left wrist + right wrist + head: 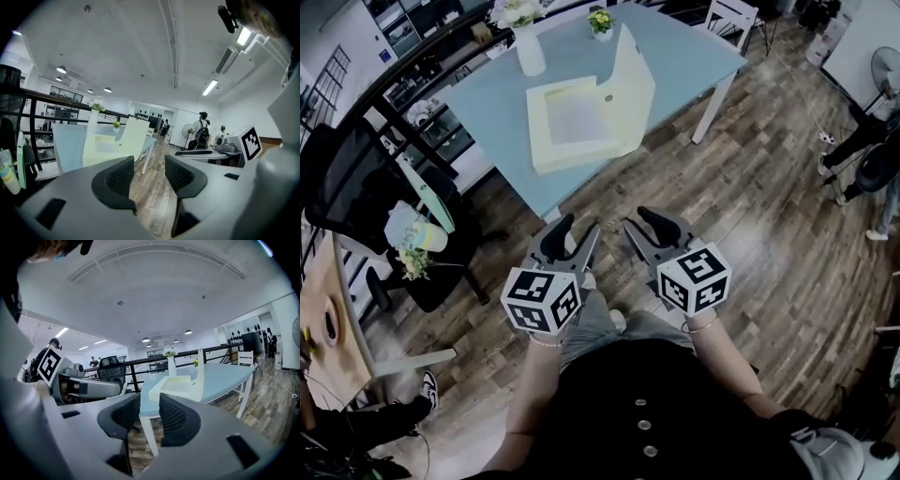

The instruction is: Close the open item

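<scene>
Both released and empty, left claw [577, 234] and right claw [645, 230], side by side, well apart from pale box [577, 117], lid [636, 80] upright, on tabletop [675, 47].

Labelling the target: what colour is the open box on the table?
Pale yellow square box; shows best in head view.

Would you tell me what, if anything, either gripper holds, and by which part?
Nothing is held: left gripper and right gripper are both open and empty.
</scene>
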A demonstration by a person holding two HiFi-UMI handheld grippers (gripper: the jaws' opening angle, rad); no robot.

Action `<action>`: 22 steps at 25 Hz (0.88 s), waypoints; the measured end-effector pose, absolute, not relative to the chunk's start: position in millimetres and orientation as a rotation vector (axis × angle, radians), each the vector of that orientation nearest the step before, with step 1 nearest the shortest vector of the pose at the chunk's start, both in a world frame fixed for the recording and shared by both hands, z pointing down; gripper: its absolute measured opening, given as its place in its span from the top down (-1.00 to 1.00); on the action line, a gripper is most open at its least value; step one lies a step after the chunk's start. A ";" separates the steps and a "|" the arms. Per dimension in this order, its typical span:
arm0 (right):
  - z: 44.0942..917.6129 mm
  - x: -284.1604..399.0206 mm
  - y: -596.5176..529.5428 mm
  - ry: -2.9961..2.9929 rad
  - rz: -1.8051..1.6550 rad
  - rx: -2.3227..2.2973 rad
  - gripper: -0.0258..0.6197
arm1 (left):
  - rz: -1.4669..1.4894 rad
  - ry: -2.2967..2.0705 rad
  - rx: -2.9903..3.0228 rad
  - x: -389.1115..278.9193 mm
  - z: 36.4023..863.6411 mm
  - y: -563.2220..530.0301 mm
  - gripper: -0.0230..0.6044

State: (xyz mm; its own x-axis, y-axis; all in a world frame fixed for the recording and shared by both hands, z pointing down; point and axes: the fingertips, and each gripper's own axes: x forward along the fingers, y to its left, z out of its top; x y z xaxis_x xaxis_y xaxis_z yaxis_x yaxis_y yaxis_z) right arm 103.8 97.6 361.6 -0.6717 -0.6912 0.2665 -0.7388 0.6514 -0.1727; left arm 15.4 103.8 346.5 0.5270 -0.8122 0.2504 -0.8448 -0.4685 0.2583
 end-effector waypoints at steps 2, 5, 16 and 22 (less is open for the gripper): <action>364.3 103.0 93.1 -2.691 0.414 1.179 0.57 | 0.139 -1.373 2.420 13.3 347.7 96.6 0.28; 372.5 104.2 82.2 -2.682 0.445 1.177 0.57 | 0.154 -1.367 2.412 14.8 352.1 83.5 0.28; 386.3 91.3 13.6 -2.626 0.477 1.235 0.56 | 0.164 -1.296 2.411 0.6 369.5 10.2 0.28; 385.4 68.0 -42.5 -2.619 0.465 1.235 0.54 | 0.164 -1.293 2.430 -19.9 363.0 -51.1 0.28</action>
